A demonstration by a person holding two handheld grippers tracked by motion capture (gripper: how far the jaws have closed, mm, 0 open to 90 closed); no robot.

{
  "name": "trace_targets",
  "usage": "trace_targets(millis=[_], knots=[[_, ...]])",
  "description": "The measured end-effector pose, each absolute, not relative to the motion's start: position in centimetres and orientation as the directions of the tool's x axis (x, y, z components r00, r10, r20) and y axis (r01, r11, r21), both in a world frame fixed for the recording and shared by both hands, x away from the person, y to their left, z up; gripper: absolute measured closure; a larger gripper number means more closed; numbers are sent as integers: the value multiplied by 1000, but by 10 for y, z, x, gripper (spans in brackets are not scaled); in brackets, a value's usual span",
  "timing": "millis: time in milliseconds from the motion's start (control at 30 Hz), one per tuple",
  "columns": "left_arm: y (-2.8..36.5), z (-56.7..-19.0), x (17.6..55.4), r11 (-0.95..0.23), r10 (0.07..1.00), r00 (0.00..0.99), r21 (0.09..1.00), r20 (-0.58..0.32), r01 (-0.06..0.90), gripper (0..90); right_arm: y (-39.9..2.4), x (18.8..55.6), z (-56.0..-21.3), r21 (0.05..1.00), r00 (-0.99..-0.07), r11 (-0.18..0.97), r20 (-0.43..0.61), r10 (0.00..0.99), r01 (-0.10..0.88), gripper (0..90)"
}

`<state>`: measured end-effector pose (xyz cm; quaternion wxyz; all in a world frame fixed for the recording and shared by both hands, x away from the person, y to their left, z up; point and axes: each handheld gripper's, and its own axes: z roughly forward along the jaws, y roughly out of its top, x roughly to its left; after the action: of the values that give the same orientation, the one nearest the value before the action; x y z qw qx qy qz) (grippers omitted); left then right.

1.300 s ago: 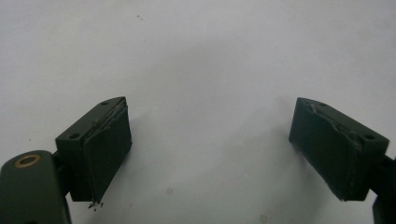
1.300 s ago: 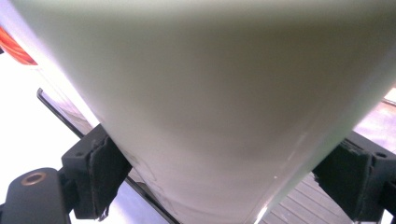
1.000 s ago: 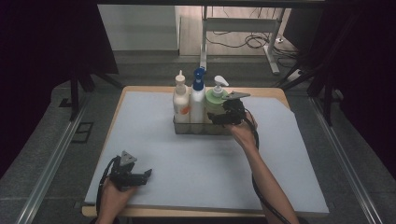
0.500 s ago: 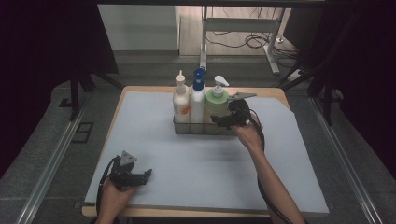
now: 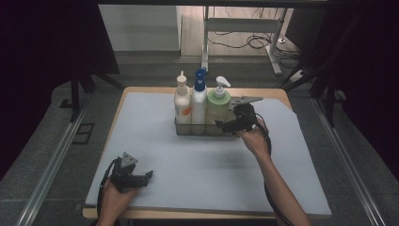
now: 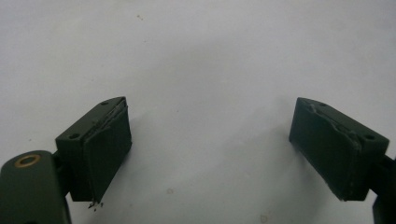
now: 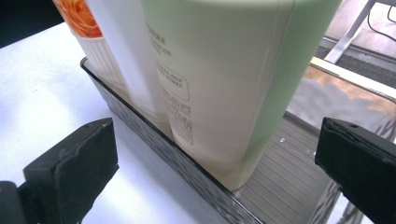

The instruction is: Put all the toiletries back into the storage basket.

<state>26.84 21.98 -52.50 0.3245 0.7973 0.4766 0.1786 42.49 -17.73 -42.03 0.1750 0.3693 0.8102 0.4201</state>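
The right gripper [image 5: 225, 125] was held wide open, its jaws just widened and clear of the green bottle [image 5: 218, 109], which stood in the dark tray [image 5: 181, 128] at mid-table beside two white bottles. The left gripper [image 5: 147, 176] was rested open and empty near the front edge. A pale grey mat [image 5: 155, 141] covered the wooden table [image 5: 277, 92]; cables were seen on the floor behind.

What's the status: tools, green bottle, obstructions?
Right tool open, just opened, beside green bottle. Bottle upright in tray. Left tool open, idle. Nothing blocking.
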Motion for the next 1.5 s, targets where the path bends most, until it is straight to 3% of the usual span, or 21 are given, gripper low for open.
trace_targets(millis=[1500], knots=[[220, -525, 268, -335, 876, 481, 688, -24, 644, 127, -211, 355, -420, 785, -711, 445, -8, 703, 431, 0]])
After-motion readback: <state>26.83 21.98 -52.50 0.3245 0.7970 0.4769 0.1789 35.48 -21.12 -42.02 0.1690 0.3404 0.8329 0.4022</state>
